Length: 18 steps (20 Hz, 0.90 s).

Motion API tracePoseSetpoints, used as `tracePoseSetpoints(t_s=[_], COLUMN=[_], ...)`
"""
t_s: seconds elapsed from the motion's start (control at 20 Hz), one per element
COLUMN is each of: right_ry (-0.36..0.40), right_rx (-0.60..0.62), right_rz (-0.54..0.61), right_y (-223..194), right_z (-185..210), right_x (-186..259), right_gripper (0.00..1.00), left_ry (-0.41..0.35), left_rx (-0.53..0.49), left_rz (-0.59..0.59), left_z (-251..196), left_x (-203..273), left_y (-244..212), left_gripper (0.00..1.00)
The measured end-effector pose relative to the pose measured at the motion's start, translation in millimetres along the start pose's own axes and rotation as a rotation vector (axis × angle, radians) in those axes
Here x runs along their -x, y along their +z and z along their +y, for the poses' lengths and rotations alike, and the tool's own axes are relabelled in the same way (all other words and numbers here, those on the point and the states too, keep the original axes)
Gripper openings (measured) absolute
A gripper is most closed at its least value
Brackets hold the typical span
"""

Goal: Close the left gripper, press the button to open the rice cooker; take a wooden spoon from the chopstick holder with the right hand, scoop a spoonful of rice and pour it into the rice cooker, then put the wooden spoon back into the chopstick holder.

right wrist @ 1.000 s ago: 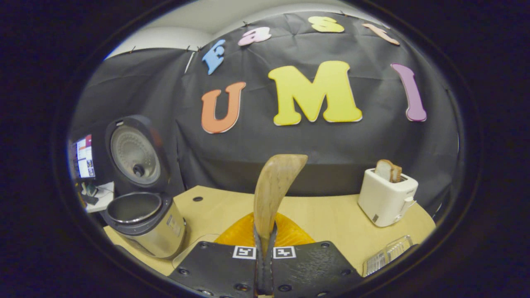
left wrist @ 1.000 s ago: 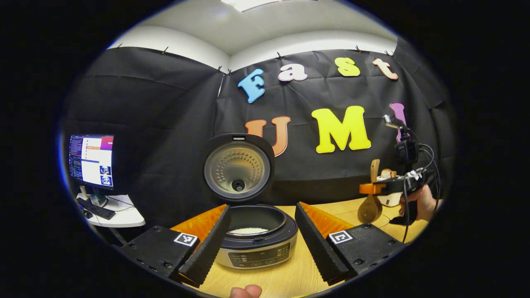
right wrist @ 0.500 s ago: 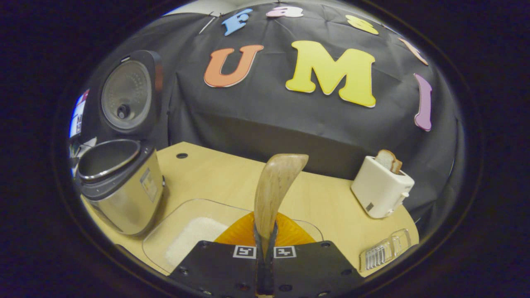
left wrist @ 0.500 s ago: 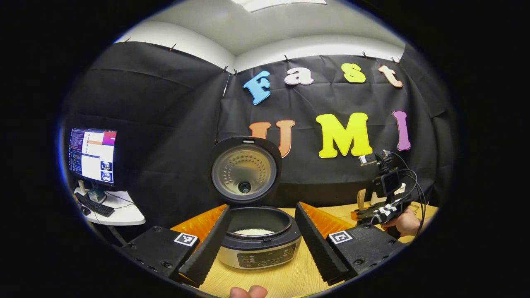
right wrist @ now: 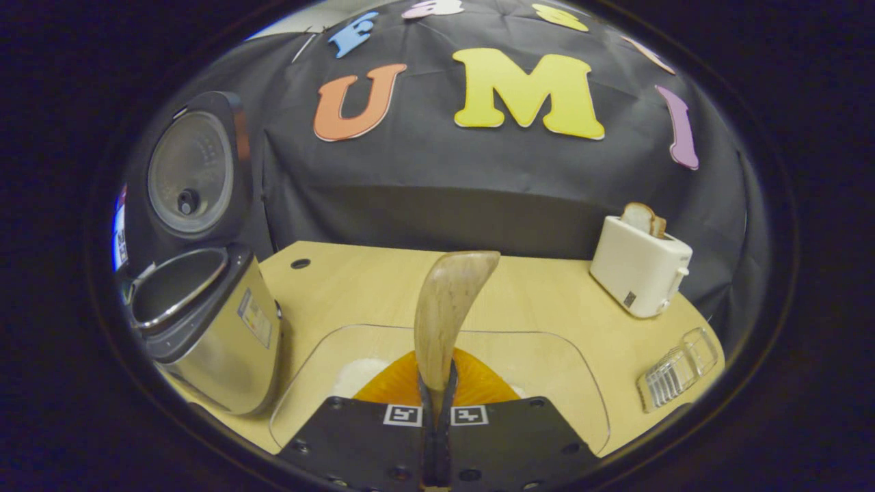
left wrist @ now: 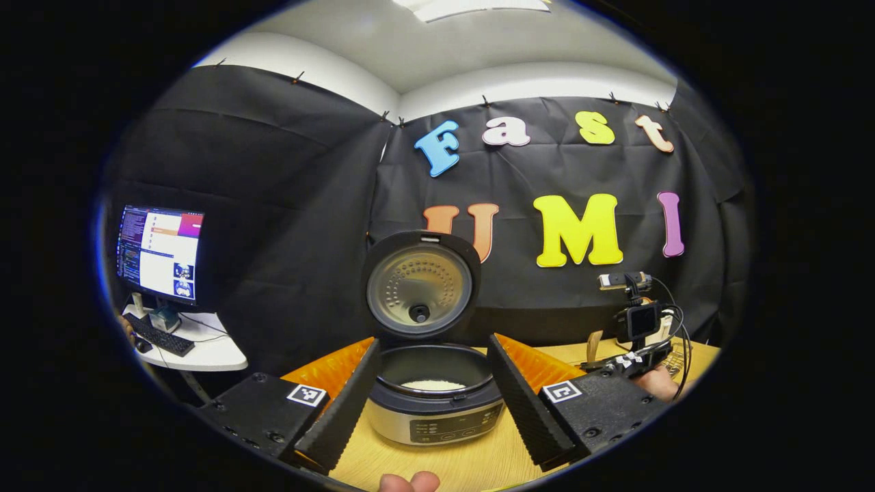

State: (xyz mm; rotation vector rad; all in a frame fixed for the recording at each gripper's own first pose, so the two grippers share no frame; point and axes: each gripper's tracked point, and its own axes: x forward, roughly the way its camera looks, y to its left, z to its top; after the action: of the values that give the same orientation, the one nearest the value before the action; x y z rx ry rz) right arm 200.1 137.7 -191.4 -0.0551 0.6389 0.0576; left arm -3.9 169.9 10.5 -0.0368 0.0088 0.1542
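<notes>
Jaws pinching wooden spoon (right wrist: 448, 307); left apparently apart.

This place looks like a recording booth inside a lab or office, arranged to imitate a kitchen. Black cloth (left wrist: 273, 205) hangs on clips as the walls, and above it the plain white room wall and a ceiling light panel (left wrist: 478, 7) are visible. On the wooden table (right wrist: 547, 307) stand kitchen things: an open rice cooker (left wrist: 437, 403), a white toaster (right wrist: 639, 266) with bread in it, and a clear tray (right wrist: 560, 369) with rice. At the far left, outside the cloth, a small white desk (left wrist: 205, 352) carries a lit computer monitor (left wrist: 160, 253) and a keyboard (left wrist: 156, 336), which suggests a work room and not a home
</notes>
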Motion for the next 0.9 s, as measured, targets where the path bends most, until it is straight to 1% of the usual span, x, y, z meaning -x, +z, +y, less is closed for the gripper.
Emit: tracePoseSetpoints(t_s=[0.1,0.25,0.4,0.6,0.7,0.8,0.9], right_ry=[0.043,0.079,0.137,0.192,0.242,0.270,0.296], right_rx=[-0.091,-0.211,-0.345,-0.441,-0.540,-0.624,-0.672], right_rz=[0.012,0.024,0.053,0.061,0.068,0.073,0.067], right_y=[1,2,3,6,11,11,13], right_z=[9,10,14,21,26,25,25], right_x=[0,-1,-1,-1,1,0,3], right_gripper=[0.01,0.00,0.00,0.01,0.00,0.00,0.00], left_ry=[0.013,0.027,0.021,0.010,0.004,-0.008,-0.009], left_rx=[0.003,0.008,0.013,0.009,0.009,0.013,0.017], left_rz=[0.008,0.010,0.002,0.002,0.003,0.006,-0.003], left_z=[6,11,9,5,2,-2,-2], left_x=[-1,0,1,2,2,4,5], left_y=[-3,-3,1,2,1,1,5], left_gripper=[0.99,0.99,0.99,0.99,0.99,0.99,0.99])
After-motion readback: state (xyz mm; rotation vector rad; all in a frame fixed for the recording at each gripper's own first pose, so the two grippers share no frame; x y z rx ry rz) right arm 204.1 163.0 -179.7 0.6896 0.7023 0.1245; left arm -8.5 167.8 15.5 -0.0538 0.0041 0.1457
